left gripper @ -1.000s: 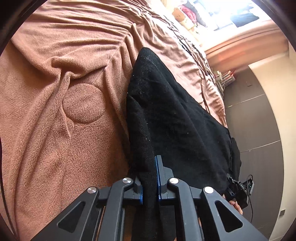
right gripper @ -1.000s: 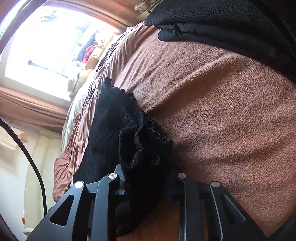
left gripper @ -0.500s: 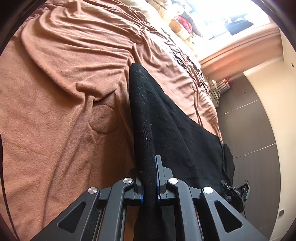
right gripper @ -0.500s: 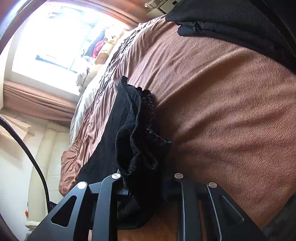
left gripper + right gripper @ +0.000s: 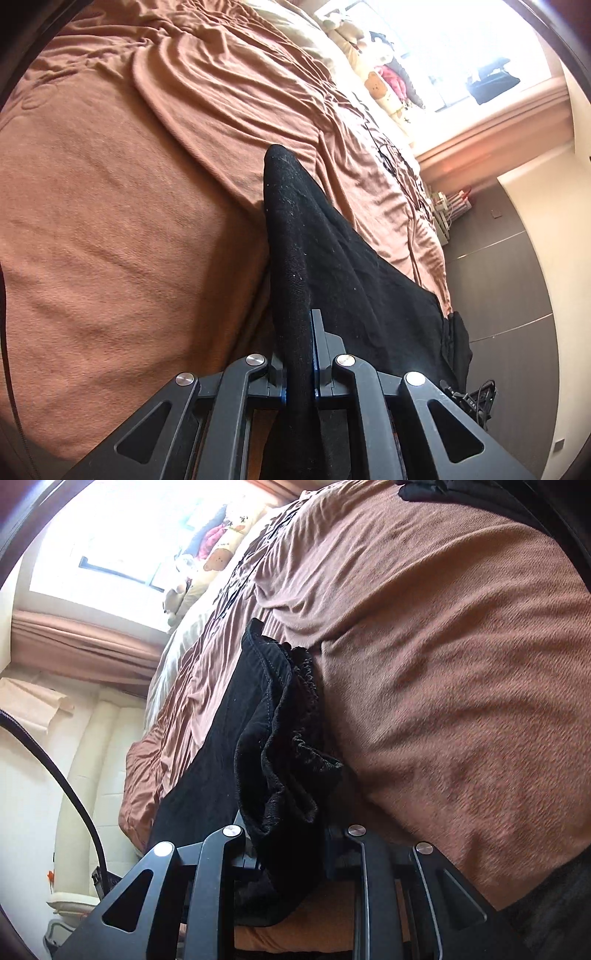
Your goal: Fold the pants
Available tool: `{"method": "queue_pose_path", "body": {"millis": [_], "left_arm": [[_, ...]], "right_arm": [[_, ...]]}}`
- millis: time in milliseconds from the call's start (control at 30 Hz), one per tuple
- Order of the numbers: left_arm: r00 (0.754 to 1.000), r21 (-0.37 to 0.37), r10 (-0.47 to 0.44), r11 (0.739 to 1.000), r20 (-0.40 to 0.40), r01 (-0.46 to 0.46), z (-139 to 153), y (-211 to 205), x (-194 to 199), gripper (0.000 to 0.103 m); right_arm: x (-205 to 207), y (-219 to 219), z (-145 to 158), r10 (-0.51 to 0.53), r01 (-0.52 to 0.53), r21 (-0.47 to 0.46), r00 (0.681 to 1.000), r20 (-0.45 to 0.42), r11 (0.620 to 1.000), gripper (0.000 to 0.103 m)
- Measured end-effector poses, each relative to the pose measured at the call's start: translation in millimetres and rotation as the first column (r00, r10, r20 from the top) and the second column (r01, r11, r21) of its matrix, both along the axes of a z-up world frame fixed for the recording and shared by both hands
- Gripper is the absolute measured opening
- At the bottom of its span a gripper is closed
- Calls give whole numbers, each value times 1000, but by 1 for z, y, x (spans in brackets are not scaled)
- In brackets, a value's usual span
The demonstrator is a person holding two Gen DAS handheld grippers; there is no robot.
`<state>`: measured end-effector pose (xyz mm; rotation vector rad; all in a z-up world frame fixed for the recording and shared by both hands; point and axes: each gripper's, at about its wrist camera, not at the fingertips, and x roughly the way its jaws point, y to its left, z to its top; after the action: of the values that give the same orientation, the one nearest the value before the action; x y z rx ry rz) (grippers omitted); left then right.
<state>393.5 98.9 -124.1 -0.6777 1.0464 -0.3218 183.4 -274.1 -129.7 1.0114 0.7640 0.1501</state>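
We see one brown blanket [image 5: 129, 229] beneath both grippers; two stuffed toys [image 5: 376, 85] far ahead. Left gripper [image 5: 299, 369] and right gripper [image 5: 291, 849] each clamp the one pair of black pants [image 5: 332, 266]

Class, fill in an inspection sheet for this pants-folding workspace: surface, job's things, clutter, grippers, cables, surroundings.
Surface: bed under a wrinkled brown blanket.
Job's things: black pants, lifted between both grippers.
Clutter: dark garments at the bed's far edge; plush toys by the window.
Grippers: left gripper shut on a pants edge; right gripper shut on bunched fabric.
Cables: black cable beside the bed.
Surroundings: bright window, dark floor.
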Motion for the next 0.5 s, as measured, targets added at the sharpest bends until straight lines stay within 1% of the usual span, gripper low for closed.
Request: {"method": "queue_pose_path", "body": {"millis": [300, 433, 500], "left_arm": [[998, 8, 65, 998, -2, -65, 2, 65, -19, 9], [996, 17, 90, 996, -21, -90, -4, 87, -21, 9], [996, 8, 84, 996, -41, -83, -12, 91, -20, 9]], "right_arm": [[12, 37, -3, 101, -101, -2, 995, -4, 995, 20], [23, 52, -1, 139, -140, -32, 990, -8, 990, 20], [26, 54, 1, 141, -143, -95, 990, -29, 985, 20]]}}
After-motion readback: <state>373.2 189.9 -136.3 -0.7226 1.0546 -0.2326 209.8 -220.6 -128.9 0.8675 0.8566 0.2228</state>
